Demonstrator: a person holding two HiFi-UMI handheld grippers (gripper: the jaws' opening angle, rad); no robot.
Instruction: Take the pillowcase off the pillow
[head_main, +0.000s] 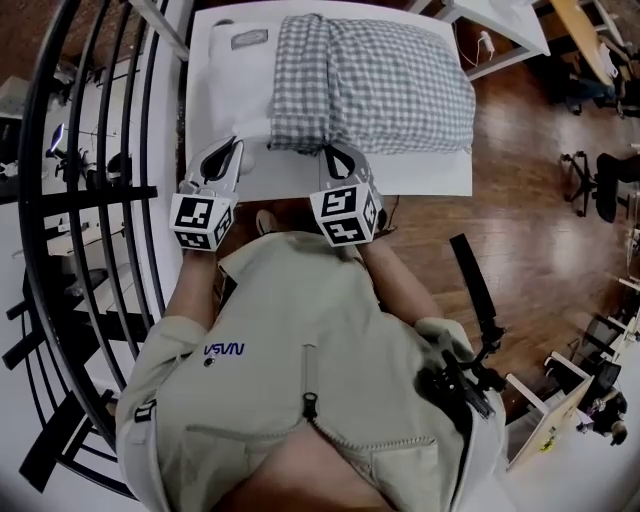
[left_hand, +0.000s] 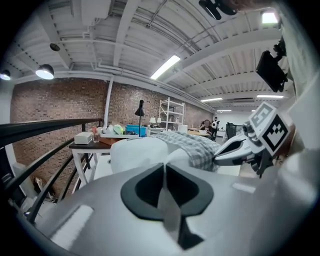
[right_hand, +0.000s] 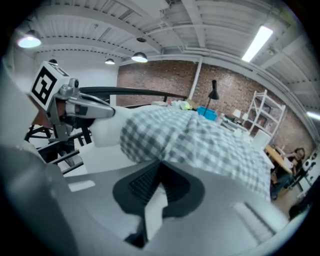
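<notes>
A pillow in a grey-and-white checked pillowcase (head_main: 380, 80) lies across the white table (head_main: 215, 100). Its bare white end (head_main: 252, 132) pokes out at the case's left near corner. My left gripper (head_main: 238, 146) is shut, pinching that white pillow end (left_hand: 137, 152). My right gripper (head_main: 330, 152) is shut on the near hem of the pillowcase (right_hand: 200, 140), the checked cloth running right into the closed jaw tips. The two grippers sit side by side at the pillow's near edge, and each shows in the other's view: the right gripper (left_hand: 217, 159), the left gripper (right_hand: 111, 111).
A black metal railing (head_main: 90, 200) runs along the left, close to the table. Another white table (head_main: 500, 30) stands at the upper right on the wooden floor (head_main: 520, 210). Office chairs (head_main: 600, 180) stand far right. A small side table with boxes (left_hand: 87, 142) is beyond the pillow.
</notes>
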